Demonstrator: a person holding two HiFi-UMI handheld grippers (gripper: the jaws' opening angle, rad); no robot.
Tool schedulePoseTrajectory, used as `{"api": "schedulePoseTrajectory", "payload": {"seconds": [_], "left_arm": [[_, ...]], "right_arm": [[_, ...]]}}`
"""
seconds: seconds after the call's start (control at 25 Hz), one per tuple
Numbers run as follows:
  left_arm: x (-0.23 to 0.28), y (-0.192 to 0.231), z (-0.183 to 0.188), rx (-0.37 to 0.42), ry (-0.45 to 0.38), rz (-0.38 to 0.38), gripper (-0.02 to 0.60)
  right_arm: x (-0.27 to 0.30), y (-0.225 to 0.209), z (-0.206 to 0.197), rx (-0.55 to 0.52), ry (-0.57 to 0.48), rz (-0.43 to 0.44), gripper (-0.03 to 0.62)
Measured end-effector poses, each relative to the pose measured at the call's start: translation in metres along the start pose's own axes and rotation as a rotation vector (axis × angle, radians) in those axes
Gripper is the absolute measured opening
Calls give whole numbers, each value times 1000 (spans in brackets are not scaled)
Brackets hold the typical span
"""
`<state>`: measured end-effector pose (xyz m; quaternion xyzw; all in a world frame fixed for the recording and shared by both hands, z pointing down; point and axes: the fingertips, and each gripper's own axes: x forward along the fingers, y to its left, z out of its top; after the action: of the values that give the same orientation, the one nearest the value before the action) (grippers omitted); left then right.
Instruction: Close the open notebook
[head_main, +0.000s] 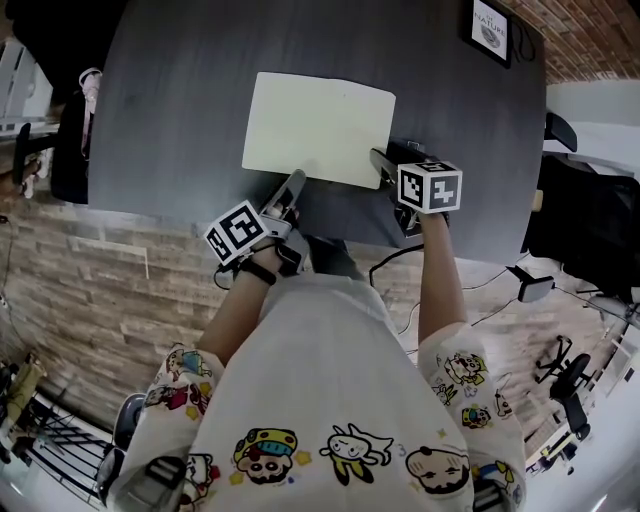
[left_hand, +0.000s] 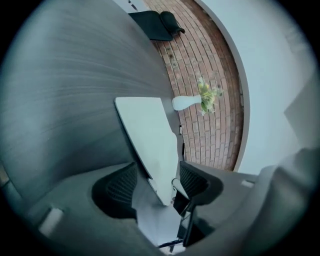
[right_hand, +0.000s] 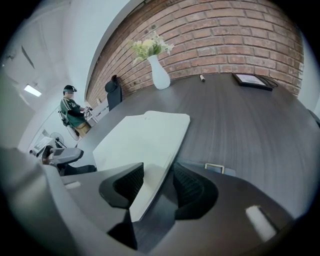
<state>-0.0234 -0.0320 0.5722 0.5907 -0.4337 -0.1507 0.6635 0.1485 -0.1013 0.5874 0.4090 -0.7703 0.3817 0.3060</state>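
While the cream notebook (head_main: 318, 125) lies flat on the dark counter (head_main: 170, 90), upper centre of the head view, the left tongs (head_main: 291, 184) stand wide at its lower edge, with that edge between the pads and touching neither; the right tongs (head_main: 384, 164) sit narrower astride its lower right corner, not pinching it

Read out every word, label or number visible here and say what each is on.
"NATURE": on the framed picture at the far right corner of the table; its smaller print is too blurred to read.
Notebook: no readable text.
Marker cubes: patterns only.
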Motion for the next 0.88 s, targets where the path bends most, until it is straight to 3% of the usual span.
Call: {"api": "schedulePoseTrajectory", "payload": {"seconds": [0.24, 0.4, 0.64, 0.88], "left_arm": [[10, -5, 9, -108, -61, -40, 270], [12, -6, 17, -143, -114, -105, 267], [6, -12, 28, -111, -116, -151, 268], [-2, -2, 46, -55, -148, -106, 268]], "right_arm": [[-1, 0, 2, 7, 16, 4, 192], [-1, 1, 1, -6, 42, 16, 186], [2, 1, -1, -29, 92, 41, 181], [2, 1, -1, -36, 88, 34, 181]]}}
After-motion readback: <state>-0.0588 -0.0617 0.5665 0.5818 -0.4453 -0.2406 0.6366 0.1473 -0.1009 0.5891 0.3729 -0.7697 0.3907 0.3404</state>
